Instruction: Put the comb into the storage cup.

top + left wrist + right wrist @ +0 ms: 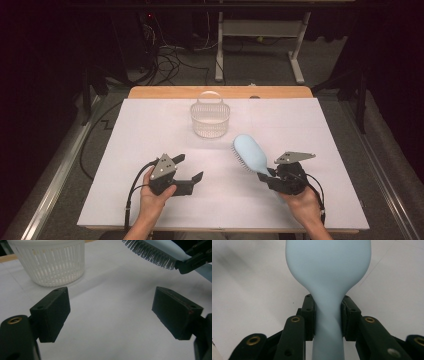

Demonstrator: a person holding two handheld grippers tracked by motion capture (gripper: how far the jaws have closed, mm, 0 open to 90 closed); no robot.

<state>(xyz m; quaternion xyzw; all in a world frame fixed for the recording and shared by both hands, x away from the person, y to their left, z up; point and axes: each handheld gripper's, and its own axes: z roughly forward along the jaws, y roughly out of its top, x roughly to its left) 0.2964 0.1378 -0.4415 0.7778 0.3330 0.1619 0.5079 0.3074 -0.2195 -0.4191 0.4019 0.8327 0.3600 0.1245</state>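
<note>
The hairbrush point(250, 152) is light blue and smooth on its back, with a wide, rounded oval head that gets thin where the handle starts. Short dark bristles point(150, 255) stick out in rows along its under side, and you can see them well in the left gripper view. The brush is up off the white counter point(150, 130), with its head pointing toward 11 o'clock from the right gripper point(270, 176).

The right gripper's fingers point(308, 315) are clenched on the thin handle, one on each side, right where the handle meets the head. In the high view this gripper sits at about 4 o'clock on the counter.

The left gripper point(192, 170) is at about 7 o'clock on the counter. Its fingers point(50, 312) are spread wide with nothing between them, just bare counter below.

A white basket point(210, 119) with thin slats and a looped handle stands on the counter at about 12 o'clock. The brush head is near it, at about 5 o'clock from it, and is not touching it.
</note>
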